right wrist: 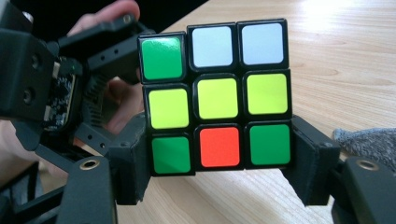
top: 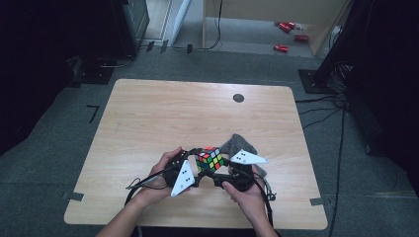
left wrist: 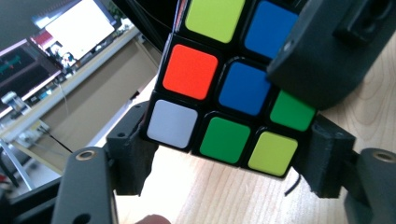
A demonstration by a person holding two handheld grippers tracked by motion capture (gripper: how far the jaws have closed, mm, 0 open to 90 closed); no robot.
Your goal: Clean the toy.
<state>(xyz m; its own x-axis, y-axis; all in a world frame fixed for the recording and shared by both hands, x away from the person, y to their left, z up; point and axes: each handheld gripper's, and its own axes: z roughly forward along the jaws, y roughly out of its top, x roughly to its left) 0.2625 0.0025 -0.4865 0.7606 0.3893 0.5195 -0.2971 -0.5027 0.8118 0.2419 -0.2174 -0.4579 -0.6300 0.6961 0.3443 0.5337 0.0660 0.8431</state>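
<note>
Both claws, left claw and right claw, pinch one multicoloured plastic puzzle cube low in frame (above the bench); twisting unevenly could pop it free.

Both grippers, left and right, apparently meet with jaws clamped.

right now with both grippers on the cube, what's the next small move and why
Probably twist one layer: hold the left gripper steady and turn the right gripper a quarter turn. Both clamp the bottom row of the scrambled cube from different sides, lifted off the table, so each grips a separate layer and nothing blocks the turn.
</note>
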